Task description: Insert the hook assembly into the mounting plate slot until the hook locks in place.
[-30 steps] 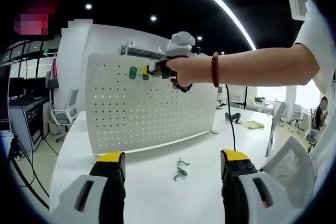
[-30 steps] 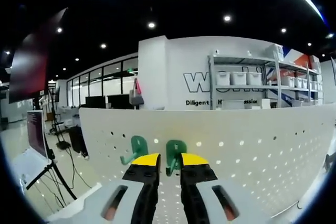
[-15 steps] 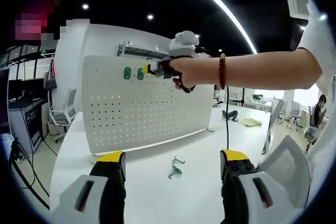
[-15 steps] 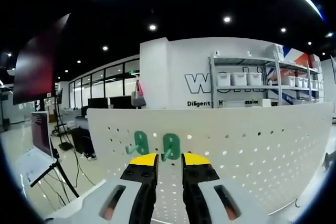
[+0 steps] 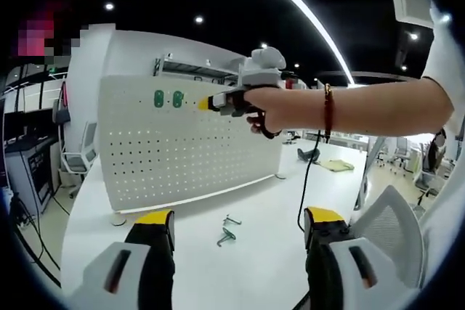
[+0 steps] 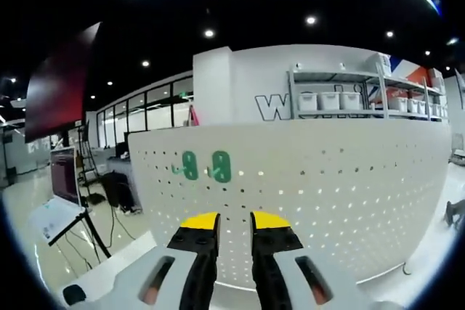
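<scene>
The left tongs [image 5: 236,224] stand wide open low over the white bench [image 5: 261,252], their yellow-tipped jaws far apart with nothing between them. Between the jaws, farther out on the bench, lie two loose metal hooks [image 5: 227,231], one just beside the other.

The right tongs [image 6: 235,221] have their jaws drawn close, only a narrow gap left, and nothing held in it. In the left gripper view the right tongs [image 5: 205,103] are held up by a person's hand [image 5: 261,103], with a bead bracelet [image 5: 328,102] on the wrist and a dark cable [image 5: 309,179] hanging down from it. Their tip points at the upper part of the white perforated mounting plate [image 6: 327,186], apart from it.

That plate stands upright on the bench. Two green hooks [image 6: 204,165] sit side by side in its top rows of holes, near its left end; in the left gripper view the same green hooks [image 5: 168,99] lie just left of the right tongs' tip.

Behind the plate are shelves with white bins [image 6: 341,105] and a wall with lettering.
</scene>
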The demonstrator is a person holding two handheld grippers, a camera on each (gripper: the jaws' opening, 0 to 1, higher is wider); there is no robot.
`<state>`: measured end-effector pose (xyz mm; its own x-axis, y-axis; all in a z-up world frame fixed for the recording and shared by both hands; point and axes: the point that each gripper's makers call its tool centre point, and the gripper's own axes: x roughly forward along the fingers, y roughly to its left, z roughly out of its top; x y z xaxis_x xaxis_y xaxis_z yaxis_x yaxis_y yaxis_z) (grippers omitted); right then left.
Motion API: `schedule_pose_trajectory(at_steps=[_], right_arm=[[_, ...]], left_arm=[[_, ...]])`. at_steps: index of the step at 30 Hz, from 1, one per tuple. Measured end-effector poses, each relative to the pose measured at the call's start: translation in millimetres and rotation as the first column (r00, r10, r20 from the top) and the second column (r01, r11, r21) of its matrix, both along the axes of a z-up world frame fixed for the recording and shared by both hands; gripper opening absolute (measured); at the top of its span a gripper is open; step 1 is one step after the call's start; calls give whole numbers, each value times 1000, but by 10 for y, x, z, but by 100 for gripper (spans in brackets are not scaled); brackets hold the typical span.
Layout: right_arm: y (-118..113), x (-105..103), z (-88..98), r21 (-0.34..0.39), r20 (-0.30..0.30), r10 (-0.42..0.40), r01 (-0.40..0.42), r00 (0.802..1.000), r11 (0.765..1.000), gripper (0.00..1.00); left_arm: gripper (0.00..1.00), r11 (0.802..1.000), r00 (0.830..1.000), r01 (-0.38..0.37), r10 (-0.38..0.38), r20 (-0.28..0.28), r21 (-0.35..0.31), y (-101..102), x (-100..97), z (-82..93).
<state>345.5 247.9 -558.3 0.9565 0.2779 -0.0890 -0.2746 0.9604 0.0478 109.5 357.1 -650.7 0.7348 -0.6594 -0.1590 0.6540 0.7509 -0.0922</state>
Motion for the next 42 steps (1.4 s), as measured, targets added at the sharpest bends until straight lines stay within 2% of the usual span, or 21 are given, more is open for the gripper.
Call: schedule_pose_trajectory(at_steps=[5,12,15,20,26,28,30,38,42], right_arm=[[-68,-120,-131,-14,-22,13,-13,1000,1000,15],[-71,-277,-444,-4,-88,54,-55,995,998,15],[-66,-326,-635,-14,-127,84,-86,988,996,15],[-84,-444,-867,-8,-161,107,-110,981,994,15],[-35,-588,-1141,-6,-207,163,-168,965,986,15],[21,-647,-1234,-7,-227,206,-213,952,977,16],[39,-686,-1286,-16,-220,226,-235,949,972,18],[-8,-827,-1595,-27,-265,266,-283,927,959,21],[-18,-894,-1754,-41,-289,292,-316,912,948,21]], left_arm=[[75,1000,1000,5,-5,-2,2,-107,-32,-5],[74,1000,1000,-10,10,-3,6,-222,-56,8],[74,1000,1000,-10,10,-5,10,-274,-72,17],[74,1000,1000,-15,15,-12,24,-336,-92,5],[75,1000,1000,-21,22,-16,23,-422,-115,5],[76,1000,1000,-21,21,-13,17,-467,-120,13],[76,1000,1000,-18,18,-13,23,-516,-119,-1],[78,999,1000,-30,30,-1,22,-601,-110,7],[78,999,999,-45,45,-15,26,-638,-105,-26]])
